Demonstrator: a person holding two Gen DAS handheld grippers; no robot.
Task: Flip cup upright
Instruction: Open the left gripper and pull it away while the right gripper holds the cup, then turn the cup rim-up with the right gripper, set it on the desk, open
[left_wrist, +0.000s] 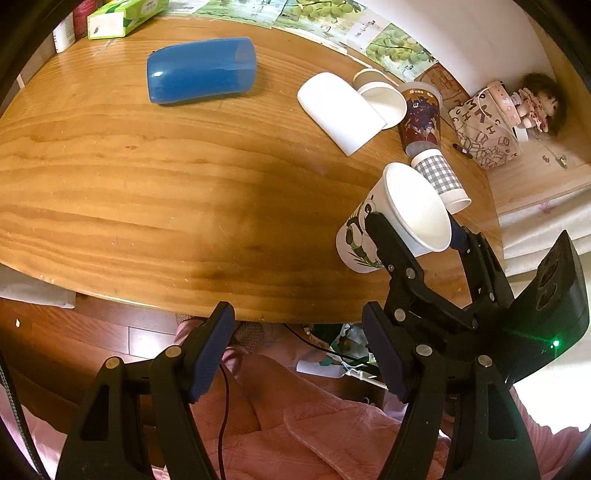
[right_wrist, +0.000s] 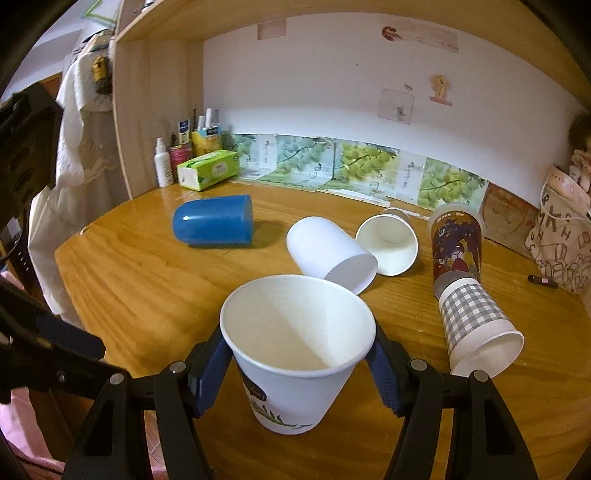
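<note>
A white paper cup with a panda print (left_wrist: 373, 229) (right_wrist: 295, 350) stands mouth up near the table's front right edge. My right gripper (right_wrist: 299, 369) (left_wrist: 417, 229) is shut on it, one blue pad on each side of its wall. My left gripper (left_wrist: 295, 354) is open and empty, held off the table's front edge over the person's lap. A blue cup (left_wrist: 201, 70) (right_wrist: 214, 219), a white cup (left_wrist: 340, 110) (right_wrist: 328, 251), another white paper cup (right_wrist: 388, 243) and a checked cup (left_wrist: 439, 177) (right_wrist: 476, 325) lie on their sides.
A tall printed cup (right_wrist: 458, 243) (left_wrist: 421, 114) stands upside down by the checked cup. A green tissue box (right_wrist: 208, 170) and bottles (right_wrist: 162, 162) stand at the back left. A patterned bag (right_wrist: 561, 243) and a doll (left_wrist: 535, 103) sit at the right. The wooden table (left_wrist: 147, 184) curves at the front.
</note>
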